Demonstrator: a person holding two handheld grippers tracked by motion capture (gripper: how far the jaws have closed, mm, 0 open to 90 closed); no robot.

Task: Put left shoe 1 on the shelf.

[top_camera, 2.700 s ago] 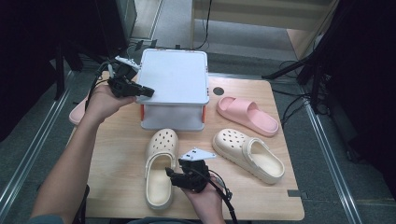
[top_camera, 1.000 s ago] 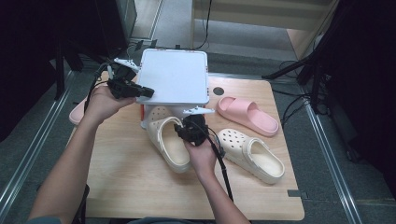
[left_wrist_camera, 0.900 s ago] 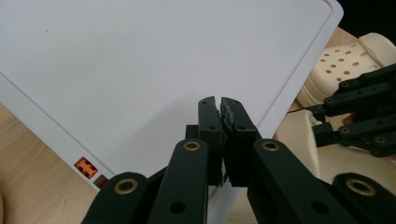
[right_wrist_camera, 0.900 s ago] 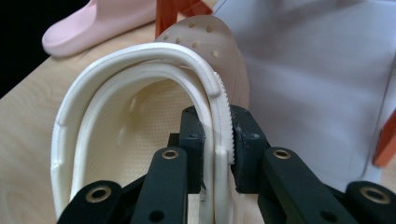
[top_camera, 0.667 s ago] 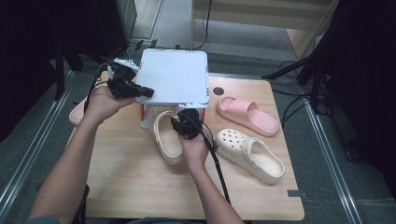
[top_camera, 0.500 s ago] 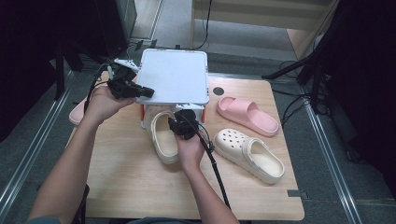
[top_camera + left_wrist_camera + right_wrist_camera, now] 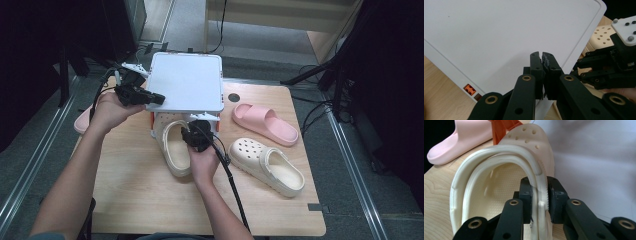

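- Wooden tabletop [image 7: 130, 195], pale and grained, carries the whole scene, with a person's forearms coming in from the near edge in the high view.
- White plastic rack with a flat top shelf and orange legs [image 7: 187, 82] stands at the far middle of the table; its lower level opens toward the person.
- Cream perforated foam clog [image 7: 172, 145], the shoe in hand, lies with its toe already tucked under the white shelf and its heel pointing back toward the person.
- Its cream perforated mate [image 7: 267, 165] waits on the bare wood to the right, well apart from the rack.
- Pink moulded slide sandal [image 7: 265, 122] sits just right of the rack; a second pink slide [image 7: 82, 122] peeks out behind the left forearm.
- Left gripper [image 7: 542, 72] has its jaws pressed together at the near left edge of the shelf; whether they pinch the rim or merely rest against it cannot be told, but it appears to steady the rack.
- Right gripper [image 7: 540, 200] is clamped on the clog's side wall and folded-forward strap, pads pressing from both sides.
- Judged from the shoe's position, the step under way is stowing the first clog on the lower level.
- Next, the clog likely needs a short level push deeper, clear of the orange leg, before the jaws let go and the right gripper goes for the mate.
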